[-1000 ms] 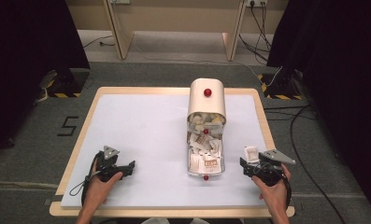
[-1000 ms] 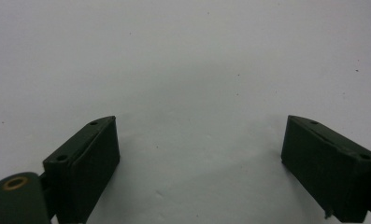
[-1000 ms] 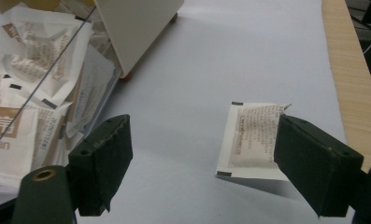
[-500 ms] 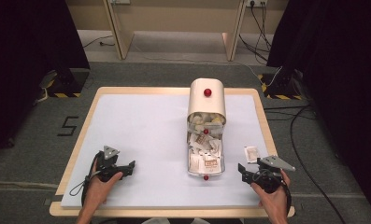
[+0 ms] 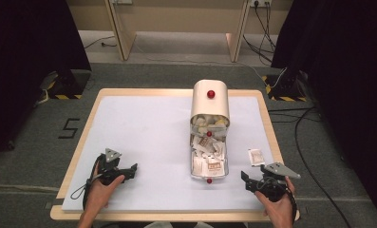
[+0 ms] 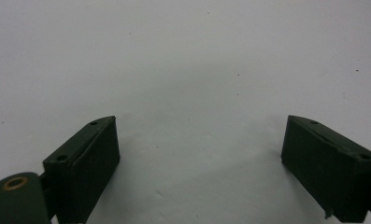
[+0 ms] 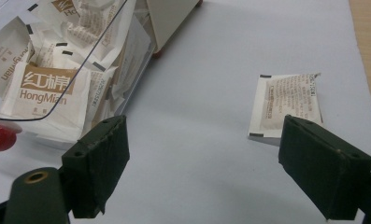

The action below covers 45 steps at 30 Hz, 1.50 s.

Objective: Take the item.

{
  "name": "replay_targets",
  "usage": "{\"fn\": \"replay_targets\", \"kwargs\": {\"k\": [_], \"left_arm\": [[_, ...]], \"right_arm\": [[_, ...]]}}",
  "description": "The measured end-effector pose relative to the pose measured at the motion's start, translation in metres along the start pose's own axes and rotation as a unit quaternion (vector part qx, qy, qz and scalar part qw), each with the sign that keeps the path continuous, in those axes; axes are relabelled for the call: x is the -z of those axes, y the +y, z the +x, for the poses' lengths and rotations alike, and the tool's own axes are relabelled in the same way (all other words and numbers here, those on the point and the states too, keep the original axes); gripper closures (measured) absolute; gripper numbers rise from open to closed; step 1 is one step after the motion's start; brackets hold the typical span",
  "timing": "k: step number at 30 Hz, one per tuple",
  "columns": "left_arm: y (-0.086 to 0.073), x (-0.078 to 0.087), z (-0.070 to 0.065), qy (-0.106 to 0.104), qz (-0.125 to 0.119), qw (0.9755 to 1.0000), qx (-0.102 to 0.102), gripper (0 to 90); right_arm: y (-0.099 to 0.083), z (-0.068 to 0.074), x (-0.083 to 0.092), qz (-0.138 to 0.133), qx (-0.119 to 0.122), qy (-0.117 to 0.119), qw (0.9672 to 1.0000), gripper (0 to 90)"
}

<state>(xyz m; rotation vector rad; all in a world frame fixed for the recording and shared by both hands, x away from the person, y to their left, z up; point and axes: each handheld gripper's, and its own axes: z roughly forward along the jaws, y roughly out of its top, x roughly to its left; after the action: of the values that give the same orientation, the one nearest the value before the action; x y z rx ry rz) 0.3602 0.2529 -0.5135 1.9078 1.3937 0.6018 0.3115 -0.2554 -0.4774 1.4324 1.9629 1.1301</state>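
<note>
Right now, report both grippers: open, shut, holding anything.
Left gripper: open, jaws wide apart, holding nothing, above the bare table.
Right gripper: open, holding nothing; the loose packet lies just past its jaws.

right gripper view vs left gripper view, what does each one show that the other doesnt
The right gripper view alone has the loose sachet lying flat on the white table top, plus the clear dispenser tray packed with HongMian sachets, its red knob and a cream housing behind. The left gripper view alone has nothing but bare table surface ahead. Both share the same white table top and a pair of black jaws spread wide apart with nothing between them.
</note>
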Motion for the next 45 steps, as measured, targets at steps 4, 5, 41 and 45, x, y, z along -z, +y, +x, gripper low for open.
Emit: {"fn": "replay_targets", "kwargs": {"k": [4,5,41,45], "left_arm": [[0.0,0.0,0.0,0.0,-0.001,1.0,0.001,10.6],[0.0,0.0,0.0,0.0,0.0,1.0,0.0,10.6],[0.0,0.0,0.0,0.0,0.0,1.0,0.0,10.6],[0.0,0.0,0.0,0.0,0.0,1.0,0.0,10.6]], "right_arm": [[-0.003,0.001,0.001,0.004,0.002,0.004,1.0,17.0],[-0.004,0.002,0.002,0.006,0.001,0.005,1.0,17.0],[-0.028,0.012,0.01,0.061,0.008,0.027,0.9978,17.4],[-0.03,0.012,0.011,0.068,0.019,0.026,0.9972,17.4]]}}
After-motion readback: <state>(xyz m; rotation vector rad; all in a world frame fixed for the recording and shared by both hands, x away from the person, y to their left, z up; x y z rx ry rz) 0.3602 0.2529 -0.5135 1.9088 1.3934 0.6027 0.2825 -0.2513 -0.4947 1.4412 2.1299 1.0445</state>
